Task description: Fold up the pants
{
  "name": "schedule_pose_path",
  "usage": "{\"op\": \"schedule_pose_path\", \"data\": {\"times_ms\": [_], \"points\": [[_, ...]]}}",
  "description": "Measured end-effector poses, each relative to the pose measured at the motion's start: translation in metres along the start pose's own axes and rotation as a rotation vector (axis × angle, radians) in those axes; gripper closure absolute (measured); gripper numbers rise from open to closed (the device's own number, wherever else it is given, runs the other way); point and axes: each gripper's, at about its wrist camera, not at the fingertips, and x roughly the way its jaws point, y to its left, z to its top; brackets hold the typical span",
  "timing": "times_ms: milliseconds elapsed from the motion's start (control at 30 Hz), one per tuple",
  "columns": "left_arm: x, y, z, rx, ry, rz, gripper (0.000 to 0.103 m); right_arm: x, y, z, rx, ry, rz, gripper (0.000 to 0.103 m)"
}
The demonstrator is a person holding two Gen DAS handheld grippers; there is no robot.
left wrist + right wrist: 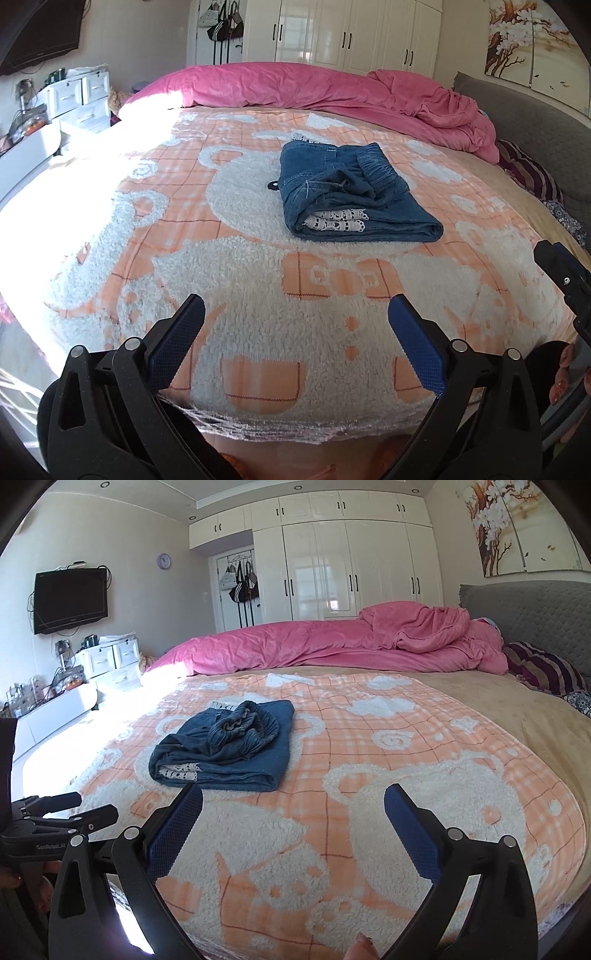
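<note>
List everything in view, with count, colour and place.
pants: one, blue denim, folded, mid-bed on the blanket
blanket: one, orange and white, covering the bed
duvet: one, pink, bunched along the far side
pillow: one, purple striped, by the headboard
headboard: one, grey, right
wardrobe: one, white, far wall
TV: one, black, left wall
drawers: white, under the TV
bags: several, on the door
painting: one, floral, above the headboard
left gripper: black, blue fingers, open, empty
right gripper: same, open, empty
</note>
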Motion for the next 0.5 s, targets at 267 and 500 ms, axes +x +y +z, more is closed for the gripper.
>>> {"op": "schedule_pose_path", "data": {"times_ms": [267,500], "points": [[-0.004,0.001,-0.004,-0.003,-0.011,-0.006,0.01,-0.008,0.009,0.0,-0.032,-0.04,0.001,0.005],[0.006,0.002,-0.005,-0.009,0.028,-0.004,0.01,0.01,0.005,-0.005,-0.008,0.069,-0.026,0.005]]}}
